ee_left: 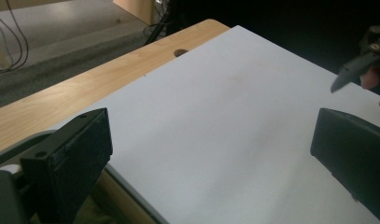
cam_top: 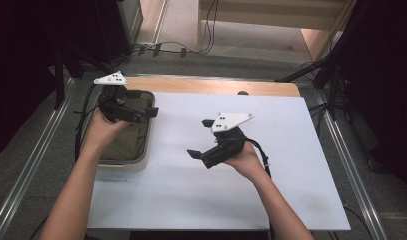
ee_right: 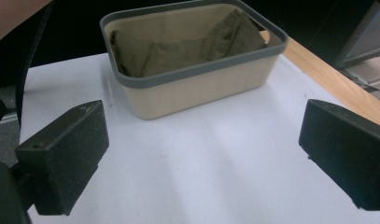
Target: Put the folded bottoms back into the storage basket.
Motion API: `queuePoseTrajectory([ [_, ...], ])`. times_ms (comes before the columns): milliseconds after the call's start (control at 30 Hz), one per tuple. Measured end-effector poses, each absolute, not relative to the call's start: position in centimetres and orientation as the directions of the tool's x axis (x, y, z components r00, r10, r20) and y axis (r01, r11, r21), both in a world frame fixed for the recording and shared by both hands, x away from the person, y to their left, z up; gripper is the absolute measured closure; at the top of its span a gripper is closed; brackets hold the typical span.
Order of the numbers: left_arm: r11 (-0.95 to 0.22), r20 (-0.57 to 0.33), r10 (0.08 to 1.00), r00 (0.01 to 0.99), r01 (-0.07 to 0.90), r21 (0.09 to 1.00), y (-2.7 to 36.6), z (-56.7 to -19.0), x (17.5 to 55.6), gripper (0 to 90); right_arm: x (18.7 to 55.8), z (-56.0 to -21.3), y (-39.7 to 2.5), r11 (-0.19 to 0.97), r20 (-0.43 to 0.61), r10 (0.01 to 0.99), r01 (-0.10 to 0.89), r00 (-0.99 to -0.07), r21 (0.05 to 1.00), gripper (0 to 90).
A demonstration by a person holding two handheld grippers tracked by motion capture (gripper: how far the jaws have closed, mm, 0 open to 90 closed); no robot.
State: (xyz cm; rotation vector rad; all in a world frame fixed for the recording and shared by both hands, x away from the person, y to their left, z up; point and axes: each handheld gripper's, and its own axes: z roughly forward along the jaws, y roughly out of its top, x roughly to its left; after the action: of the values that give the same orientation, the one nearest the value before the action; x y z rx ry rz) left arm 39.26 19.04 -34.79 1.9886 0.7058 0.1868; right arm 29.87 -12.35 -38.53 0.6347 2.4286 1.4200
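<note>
A beige bin [cam_top: 122, 165] with a grey rim stands at the table's left edge, and an olive-green cloth [cam_top: 127, 137] lies crumpled inside it. My left gripper [cam_top: 146, 103] hovers over the bin's far end, open and holding nothing; in the left gripper view [ee_left: 211, 140] its jaws stand wide apart over the bin's rim [ee_left: 131, 191] and the white sheet. My right gripper [cam_top: 200, 138] is held over the middle of the sheet, open and pointed at the bin. Ahead of its jaws [ee_right: 201, 154] in the right gripper view sit the bin [ee_right: 197, 88] and the cloth [ee_right: 187, 46].
A white sheet [cam_top: 191, 190] covers most of the wooden table [cam_top: 216, 85]. A small dark hole [cam_top: 242, 93] marks the wood near the far edge. Metal rails [cam_top: 33, 160] run along both sides, with cables and dark stands beyond. One jaw of the right gripper [ee_left: 353, 70] appears at the upper right of the left gripper view.
</note>
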Motion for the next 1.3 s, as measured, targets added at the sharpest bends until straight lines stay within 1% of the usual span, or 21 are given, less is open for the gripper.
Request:
queuePoseTrajectory([
  [100,-0.356,-0.152,0.535,0.831,0.384,0.852,18.2,-35.0,38.3,0.0,29.4,-38.7,-14.3,0.41,0.002,0.515,0.248,-0.857,0.878,0.6],
  [300,-0.355,-0.139,0.518,0.844,0.36,0.863,17.0,-35.3,36.9,0.0,28.6,-38.9,-16.1,0.402,-0.002,0.536,0.254,-0.844,0.88,0.6],
  [400,-0.34,-0.151,0.513,0.845,0.362,0.868,16.6,-35.4,36.3,0.0,28.2,-38.9,-17.2,0.395,-0.002,0.55,0.258,-0.835,0.882,0.6],
  [500,-0.355,-0.147,0.511,0.847,0.363,0.862,16.0,-35.8,35.8,0.0,27.8,-38.9,-18.3,0.379,0.002,0.566,0.263,-0.825,0.887,0.6],
  [833,-0.37,-0.139,0.482,0.865,0.345,0.863,14.8,-36.4,34.2,0.0,27.0,-39.4,-20.3,0.351,0.016,0.59,0.274,-0.807,0.895,0.6],
  [900,-0.373,-0.14,0.473,0.87,0.342,0.862,14.3,-36.9,33.4,0.0,26.7,-39.7,-20.9,0.349,0.019,0.597,0.281,-0.802,0.894,0.6],
  [1300,-0.423,-0.137,0.452,0.881,0.347,0.837,13.3,-38.9,31.8,0.0,25.4,-40.6,-22.8,0.346,0.032,0.616,0.306,-0.787,0.887,0.6],
])
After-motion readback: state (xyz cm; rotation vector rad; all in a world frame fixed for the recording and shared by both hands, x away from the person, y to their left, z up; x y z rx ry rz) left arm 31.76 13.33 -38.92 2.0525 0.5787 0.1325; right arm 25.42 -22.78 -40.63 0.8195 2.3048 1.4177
